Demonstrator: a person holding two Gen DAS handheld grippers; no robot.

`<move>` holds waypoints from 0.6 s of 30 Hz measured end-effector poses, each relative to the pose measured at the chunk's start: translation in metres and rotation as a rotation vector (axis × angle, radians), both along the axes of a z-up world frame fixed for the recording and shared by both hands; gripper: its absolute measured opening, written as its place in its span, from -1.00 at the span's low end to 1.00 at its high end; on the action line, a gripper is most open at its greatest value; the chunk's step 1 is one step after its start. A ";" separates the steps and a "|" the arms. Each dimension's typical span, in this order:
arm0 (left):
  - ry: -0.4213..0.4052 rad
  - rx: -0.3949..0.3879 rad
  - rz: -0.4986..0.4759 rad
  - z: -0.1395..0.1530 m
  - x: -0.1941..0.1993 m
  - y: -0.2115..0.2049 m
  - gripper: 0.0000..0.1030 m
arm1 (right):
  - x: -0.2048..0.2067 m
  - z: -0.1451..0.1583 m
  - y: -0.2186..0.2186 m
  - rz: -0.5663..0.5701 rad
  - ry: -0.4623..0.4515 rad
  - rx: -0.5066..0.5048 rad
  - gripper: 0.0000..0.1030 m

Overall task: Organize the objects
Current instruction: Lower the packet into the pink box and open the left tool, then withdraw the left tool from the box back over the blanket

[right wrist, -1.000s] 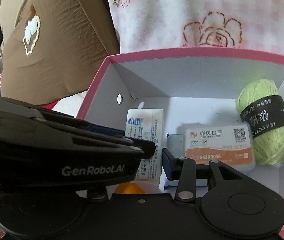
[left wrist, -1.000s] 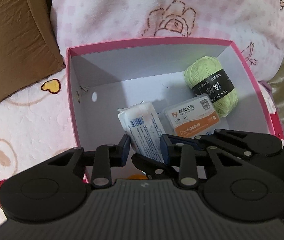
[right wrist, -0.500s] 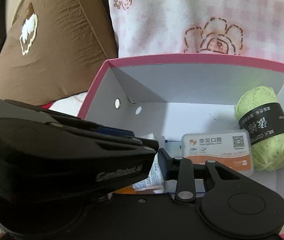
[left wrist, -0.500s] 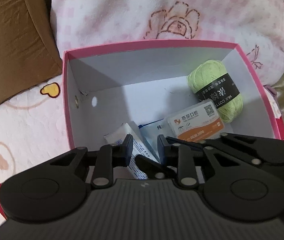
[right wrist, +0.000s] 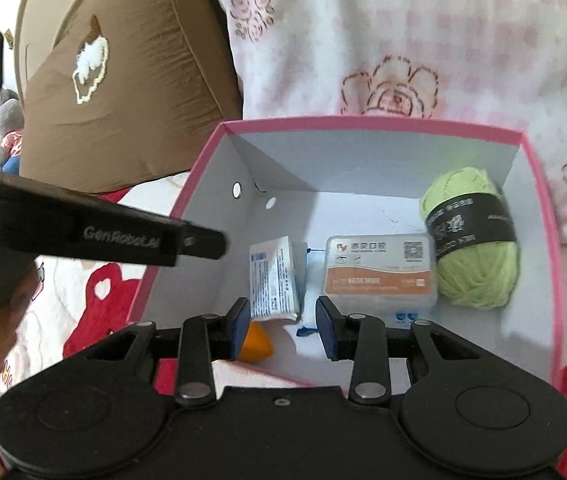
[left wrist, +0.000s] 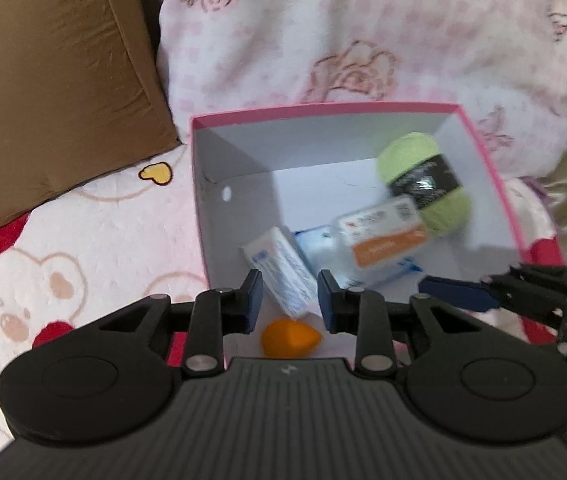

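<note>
So the pink box (right wrist: pixel 383 126) is the landmark here, sitting on a bed with a pink bear-print blanket (left wrist: pixel 83 248). Inside it, the green yarn ball (right wrist: pixel 471 240) is tucked into the far right corner, the orange-and-white card case (right wrist: pixel 379 272) lies flat right beside it, touching the yarn as far as I can tell, and some blue-and-white packet is mostly hidden under the case. Left of the case is a white tissue pack (right wrist: pixel 275 276), tilted up on its edge instead of lying flat. Near the front wall there's a small orange thing (left wrist: pixel 289 338); can't tell what it is.

Everything looks dropped in and bunched toward the middle, which makes sense if the box is the collection bin for the tidy-up.

The left tool (left wrist: pixel 289 300) hovers above the box's front edge, jaws a little apart with nothing between them. The right tool (right wrist: pixel 283 322) is about the same spot on the right-hand side, jaws slightly apart, also empty. My guess is both are clear of the box because that drop is done.

Behind the box there's a pink rose pillow (right wrist: pixel 403 40), with a brown cushion (right wrist: pixel 123 80) off to its left.
</note>
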State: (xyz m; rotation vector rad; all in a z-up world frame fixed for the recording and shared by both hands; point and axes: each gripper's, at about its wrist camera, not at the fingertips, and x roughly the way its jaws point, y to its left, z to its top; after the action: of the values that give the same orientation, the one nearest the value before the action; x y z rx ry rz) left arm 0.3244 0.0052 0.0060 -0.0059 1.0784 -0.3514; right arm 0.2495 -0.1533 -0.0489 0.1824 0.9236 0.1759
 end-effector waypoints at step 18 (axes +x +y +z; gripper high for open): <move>-0.076 0.047 0.034 0.079 -0.087 0.015 0.08 | -0.078 0.081 0.000 0.044 -0.072 -0.139 0.11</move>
State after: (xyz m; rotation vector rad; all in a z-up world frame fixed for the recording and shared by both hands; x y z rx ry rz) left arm 0.2370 0.0206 0.0853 0.0306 1.0101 -0.2939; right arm 0.1718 -0.1535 0.0321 0.0271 0.8656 0.1571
